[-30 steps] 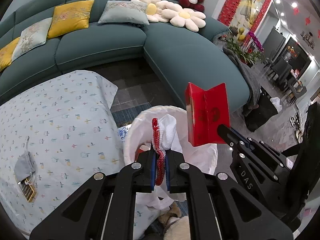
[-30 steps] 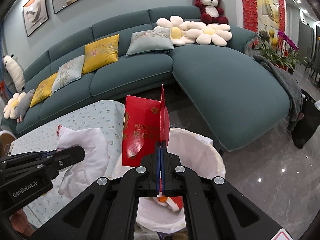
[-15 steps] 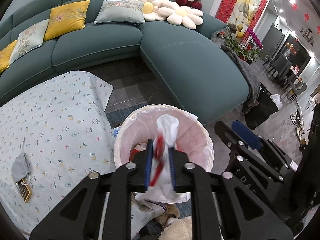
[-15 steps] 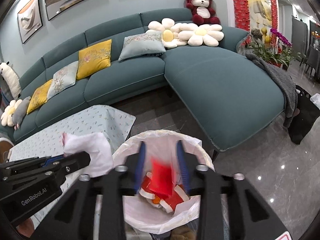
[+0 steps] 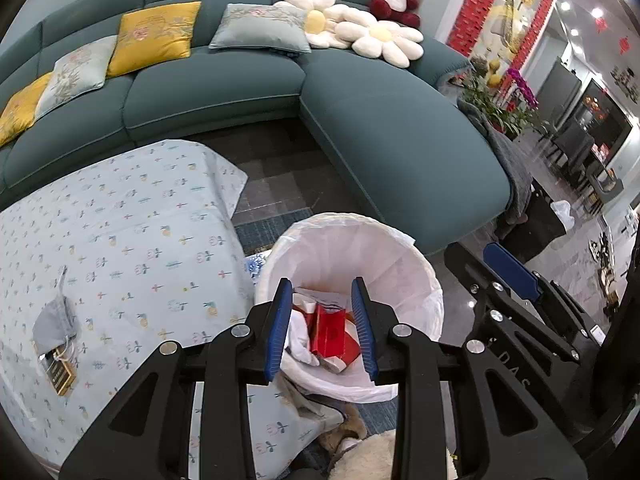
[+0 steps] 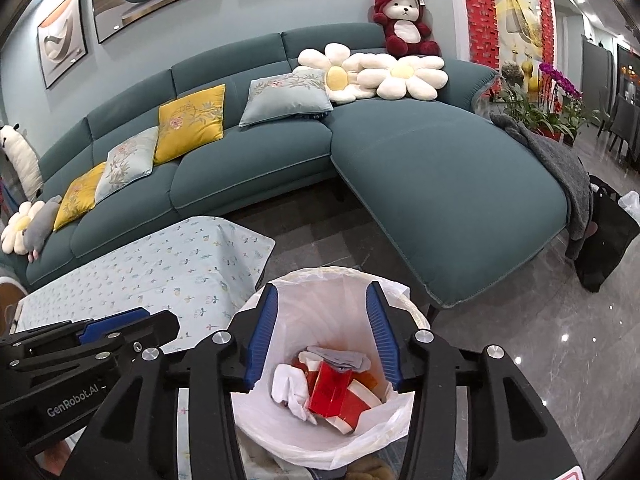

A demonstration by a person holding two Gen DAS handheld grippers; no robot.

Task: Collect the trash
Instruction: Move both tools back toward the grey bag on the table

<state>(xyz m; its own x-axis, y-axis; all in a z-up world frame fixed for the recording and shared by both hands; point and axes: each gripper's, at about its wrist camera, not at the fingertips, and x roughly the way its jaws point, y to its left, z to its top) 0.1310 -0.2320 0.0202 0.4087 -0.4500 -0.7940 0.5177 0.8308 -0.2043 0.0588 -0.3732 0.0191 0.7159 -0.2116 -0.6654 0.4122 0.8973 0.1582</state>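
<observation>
Left wrist view: the left gripper (image 5: 322,330) hangs over a white-lined bin (image 5: 400,252), its blue-padded jaws apart and having just been opening, with nothing between them. Straight below, inside the bin, lie a red packet (image 5: 330,330) and a white cloth (image 5: 298,342) among other scraps. The right gripper (image 5: 506,270) reaches in from the right, above the bin's right rim. To the left, a table under a flower-print cloth (image 5: 120,240) carries a small grey pouch (image 5: 54,324) and a dark box (image 5: 60,372) near its left edge. A teal sofa (image 5: 380,128) curves across the far side, set with cushions.

Right wrist view: the right gripper (image 6: 324,334) also points down into the bin (image 6: 412,312), jaws parted and just opened further, gripping nothing. The red packet (image 6: 330,394) rests in the middle of the bin's contents, the white cloth (image 6: 290,388) just left of it and a grey-white scrap (image 6: 340,356) on its far side. The left gripper (image 6: 120,322) enters from the left over the table edge; its jaws' gap cannot be made out from this angle. The table cloth (image 6: 160,272) stretches to the far left, the sofa (image 6: 440,168) beyond, with a red plush bear (image 6: 404,20) on its back.
</observation>
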